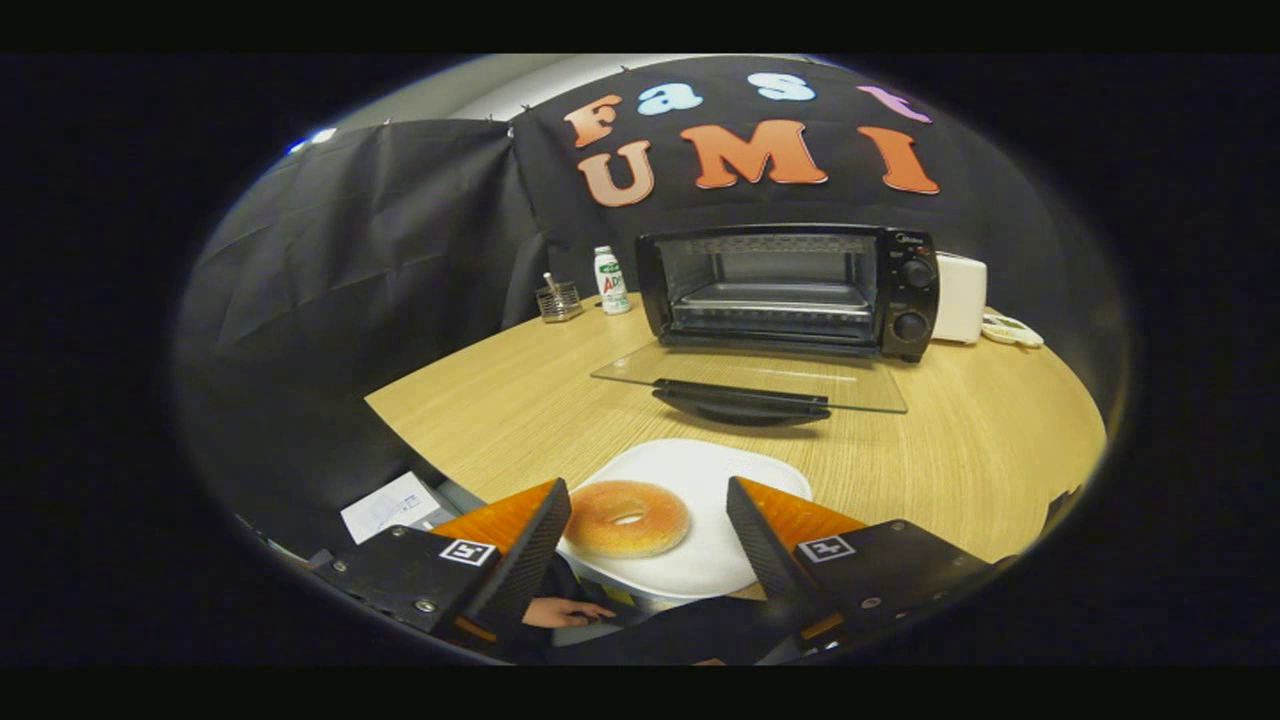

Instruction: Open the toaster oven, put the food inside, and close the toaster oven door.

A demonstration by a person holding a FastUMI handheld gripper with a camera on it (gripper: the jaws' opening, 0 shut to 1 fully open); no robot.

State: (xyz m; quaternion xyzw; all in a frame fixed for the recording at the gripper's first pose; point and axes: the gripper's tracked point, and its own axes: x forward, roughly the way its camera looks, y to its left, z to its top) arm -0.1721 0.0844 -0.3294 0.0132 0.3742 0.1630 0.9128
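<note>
A black toaster oven stands at the back of the wooden table, its glass door folded down flat toward me with the dark handle at its near edge. Inside, a wire rack and tray are visible. A golden bagel lies on a white plate at the table's near edge. My gripper is open, its fingers on either side of the bagel, the left one close to it, neither pressing on it.
A white bottle and a small wire holder stand left of the oven. A white appliance and a small white item sit to its right. A hand and a paper sheet lie below the table's edge.
</note>
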